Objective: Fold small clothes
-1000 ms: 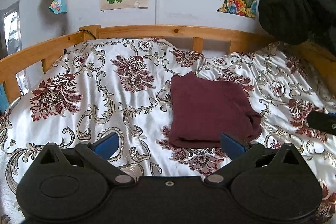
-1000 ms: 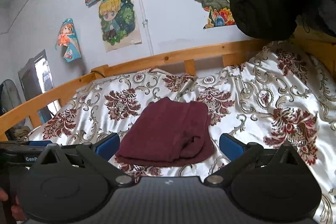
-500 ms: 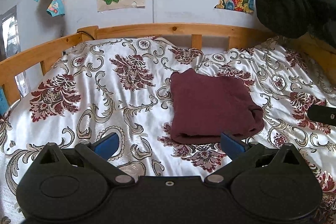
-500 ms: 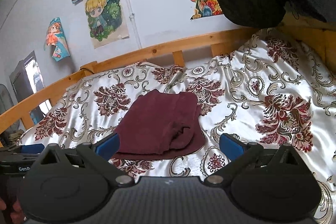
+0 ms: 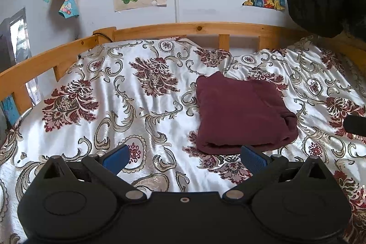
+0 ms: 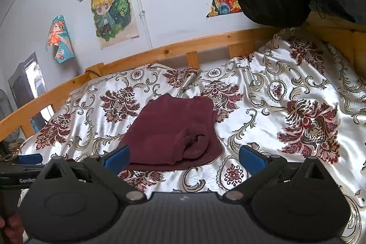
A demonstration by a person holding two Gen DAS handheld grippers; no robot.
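left claw (image 5: 184, 158) gaping, empty | right claw (image 6: 184, 158) gaping, empty | risk: maroon garment (image 5: 242, 113) beside claws, loose near-right fold may spring open on slick bedspread (image 5: 141, 111)

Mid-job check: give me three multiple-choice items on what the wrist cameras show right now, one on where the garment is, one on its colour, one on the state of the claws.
1. Where does the folded garment lie?
A. On the patterned bedspread
B. Hung over the wooden bed rail
C. Held up in the left claw

2. What colour is the garment?
A. Navy blue
B. Dark maroon
C. White

3. What state are the two claws in?
A. Both shut on the garment
B. Left shut, right open
C. Both open and holding nothing

Answers:
1. A, as the garment rests flat on the bedspread in both views, short of the rail.
2. B, as both views show it dark maroon against the pale floral cloth.
3. C, as the blue pads of the left claw and the right claw stand wide apart with nothing between them.
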